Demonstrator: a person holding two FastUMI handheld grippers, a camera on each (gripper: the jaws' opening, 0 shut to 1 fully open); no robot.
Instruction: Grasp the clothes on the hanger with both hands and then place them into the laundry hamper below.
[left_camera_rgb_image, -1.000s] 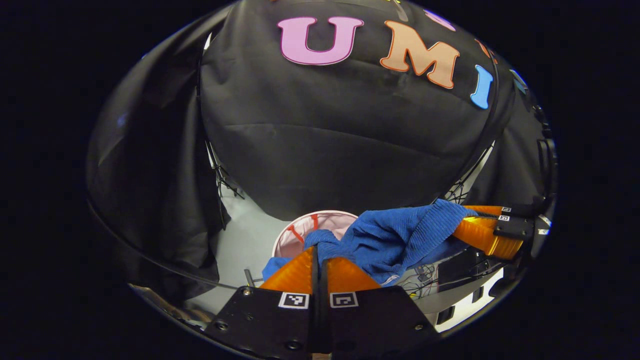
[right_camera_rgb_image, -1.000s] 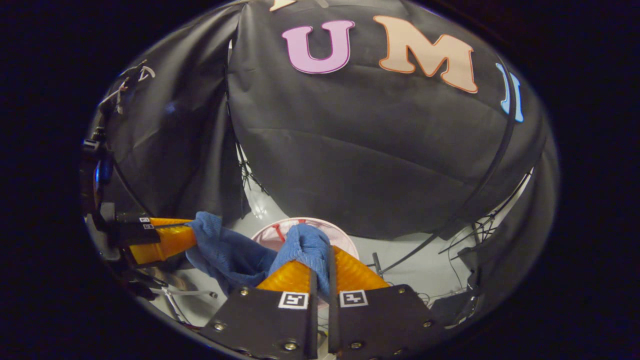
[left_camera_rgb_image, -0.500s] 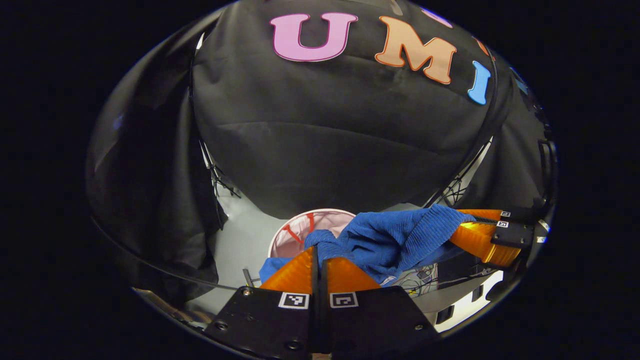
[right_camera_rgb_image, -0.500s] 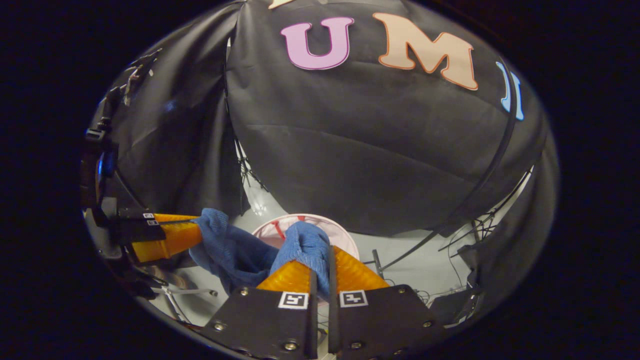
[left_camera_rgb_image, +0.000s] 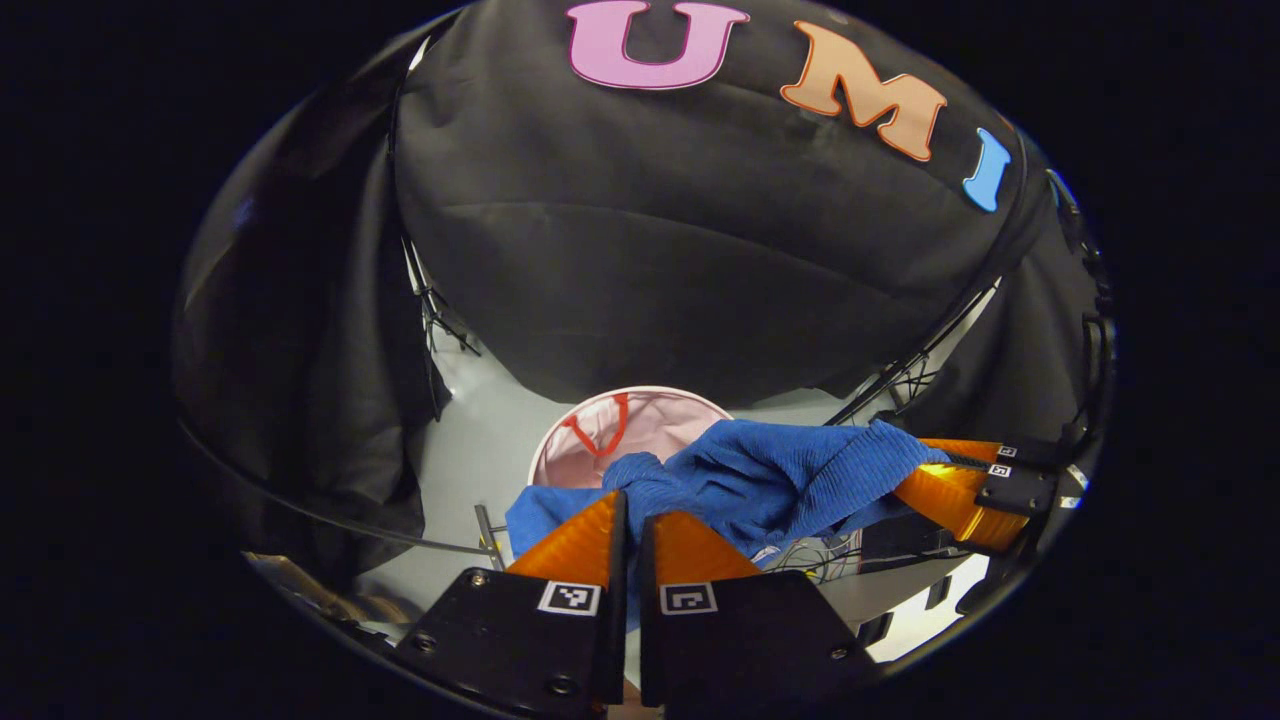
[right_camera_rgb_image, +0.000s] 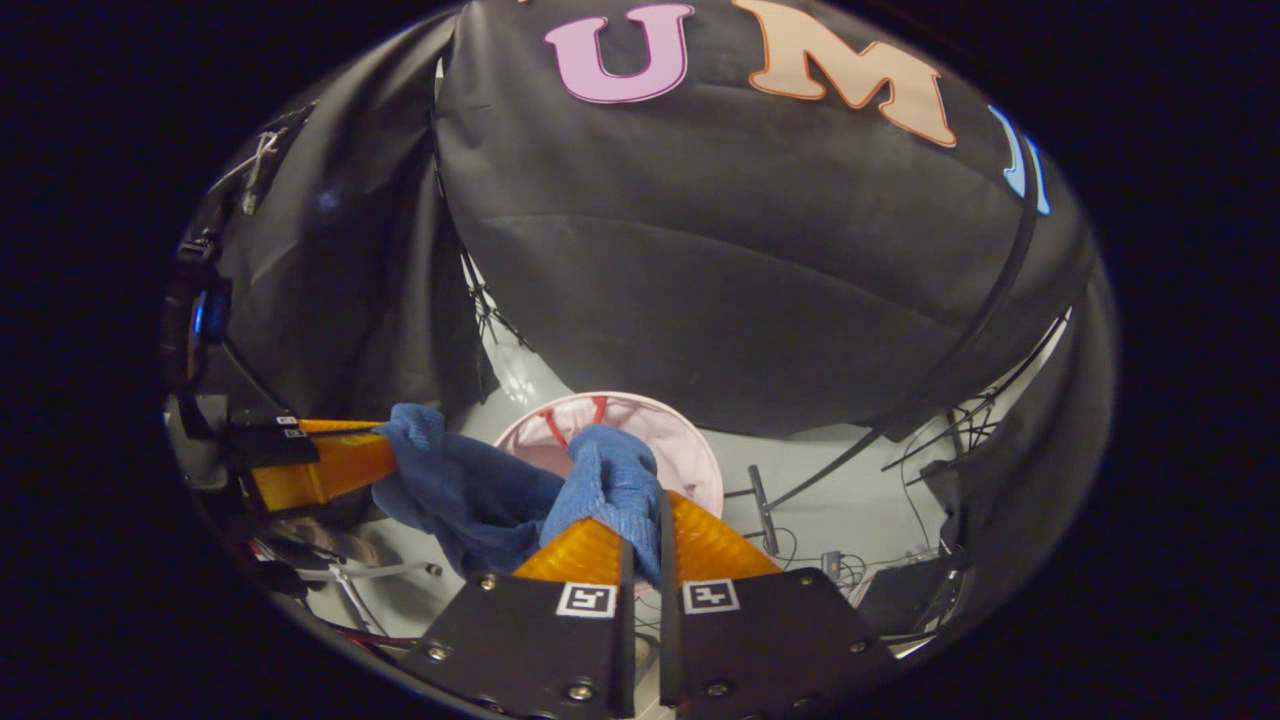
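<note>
One blue knitted garment is held stretched between two orange-fingered grippers, above and just in front of one round pink laundry hamper standing on the pale floor. The left gripper is closed on one bunched end of the cloth. The right gripper is clamped on the other end, cloth pinched between both fingers.

Left gripper, right gripper clamped.
</note>
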